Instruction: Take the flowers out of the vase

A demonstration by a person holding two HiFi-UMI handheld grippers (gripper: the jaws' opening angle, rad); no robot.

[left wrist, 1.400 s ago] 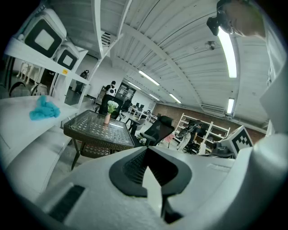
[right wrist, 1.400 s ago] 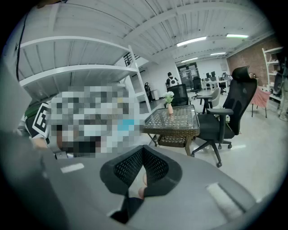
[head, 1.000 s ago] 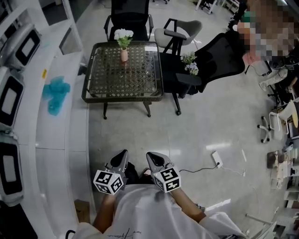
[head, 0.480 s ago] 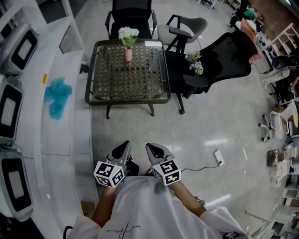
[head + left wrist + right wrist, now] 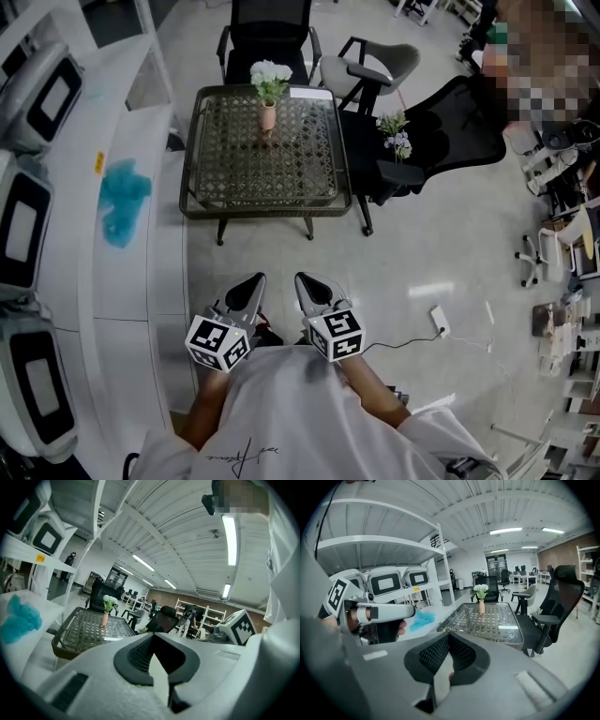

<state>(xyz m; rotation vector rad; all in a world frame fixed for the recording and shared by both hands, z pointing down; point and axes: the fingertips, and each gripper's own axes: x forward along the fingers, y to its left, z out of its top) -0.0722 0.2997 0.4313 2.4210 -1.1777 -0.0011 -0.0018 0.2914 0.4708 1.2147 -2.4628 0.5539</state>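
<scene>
A small pink vase (image 5: 268,116) holding white flowers (image 5: 270,73) stands at the far edge of a dark wicker table with a glass top (image 5: 216,178). The left gripper view shows the same vase (image 5: 105,618) and flowers (image 5: 109,601) far ahead, as does the right gripper view, with vase (image 5: 481,606) and flowers (image 5: 480,590). My left gripper (image 5: 253,281) and right gripper (image 5: 304,281) are held side by side over the floor, well short of the table. Both are shut and hold nothing. The left gripper (image 5: 410,611) also shows in the right gripper view.
A white counter (image 5: 141,281) with a blue cloth (image 5: 122,202) and screened machines runs along the left. Black chairs (image 5: 441,131) stand behind and right of the table, one carrying another flower bunch (image 5: 397,133). A power strip (image 5: 437,320) and cable lie on the floor.
The table and vase have come closer and sit lower in the head view. Both grippers have moved forward toward the table, still shut and side by side.
</scene>
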